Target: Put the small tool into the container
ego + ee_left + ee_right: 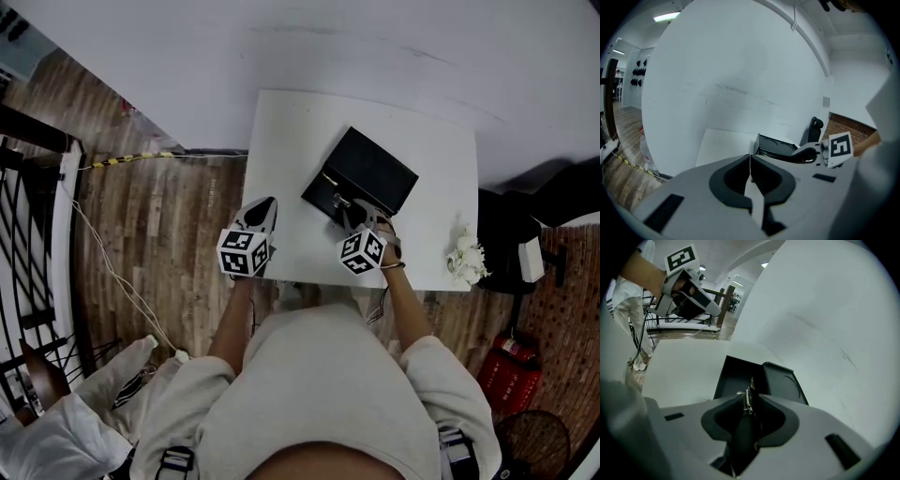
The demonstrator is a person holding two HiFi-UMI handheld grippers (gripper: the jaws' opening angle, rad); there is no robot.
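Observation:
An open black container (370, 169) lies on the white table (281, 141), its tray (733, 376) toward me and its lid (783, 383) folded back. My right gripper (359, 214) hovers at the container's near edge, shut on the small tool (749, 397), a slim dark piece with a metal tip that points over the tray. My left gripper (265, 208) is shut with nothing in it, at the table's near left edge, apart from the container (776, 146). In the left gripper view its jaws (750, 158) meet, and the right gripper (808, 153) shows beside the container.
A small white flower-like object (466, 255) sits at the table's right edge. A white wall stands right behind the table. A red fire extinguisher (506, 373) and a black chair are on the floor to the right; cables run over the wooden floor (159, 234) to the left.

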